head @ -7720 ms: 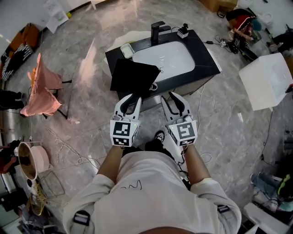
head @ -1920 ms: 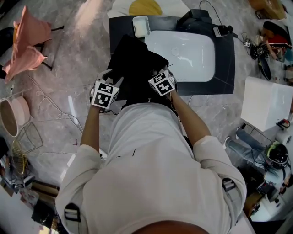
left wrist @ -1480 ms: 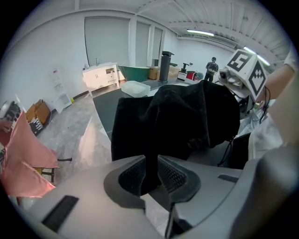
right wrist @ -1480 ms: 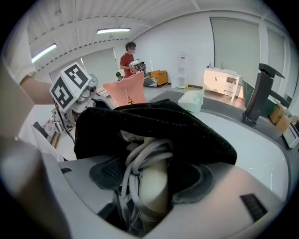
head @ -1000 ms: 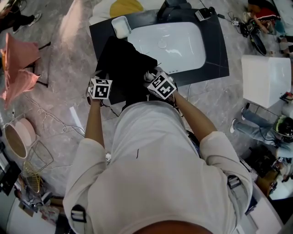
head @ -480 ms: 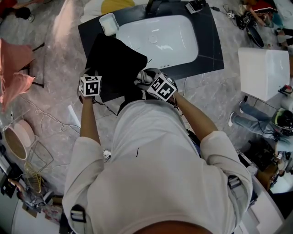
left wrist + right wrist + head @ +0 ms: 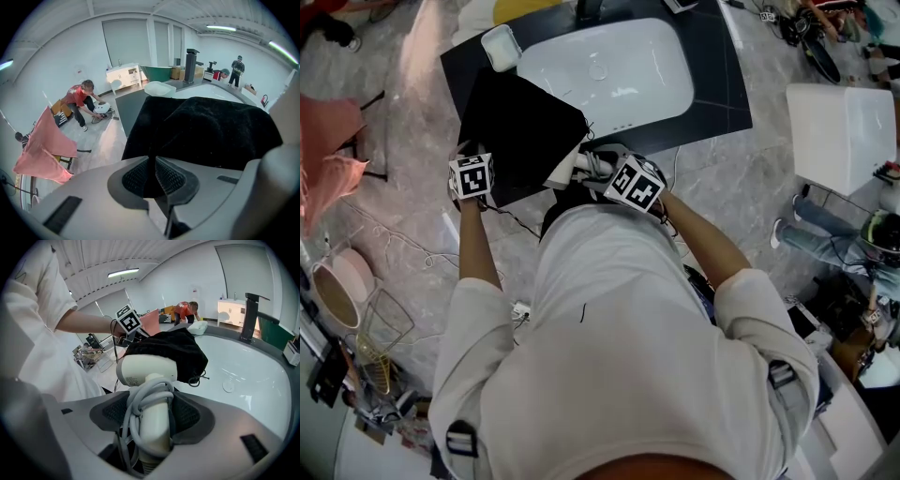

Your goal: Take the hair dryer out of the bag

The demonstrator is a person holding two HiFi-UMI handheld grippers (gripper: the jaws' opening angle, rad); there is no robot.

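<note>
The black fabric bag (image 7: 520, 127) lies on the dark counter beside the sink. At its near left corner, my left gripper (image 7: 471, 152) has its jaws closing, and the pads pinch a fold of the bag (image 7: 211, 126) between them at my left gripper (image 7: 153, 161). The white hair dryer (image 7: 572, 167), with its cord wound round the handle, is outside the bag's near right edge. My right gripper (image 7: 152, 411) is shut on the hair dryer (image 7: 150, 373) handle, with the nozzle pointing toward the bag (image 7: 173, 350). In the head view my right gripper (image 7: 598, 162) is at the counter's front edge.
A white sink basin (image 7: 609, 66) is set in the black counter (image 7: 717, 103), with a small white dish (image 7: 502, 47) at its left and a black faucet (image 7: 248, 317) behind. A white box (image 7: 844, 141) stands right, and pink cloth (image 7: 328, 159) hangs left. People crouch in the background.
My right gripper has drawn back from the bag's mouth toward the person, bringing the hair dryer out into view. The bag now lies flatter. My left gripper has stayed at the bag's corner.
</note>
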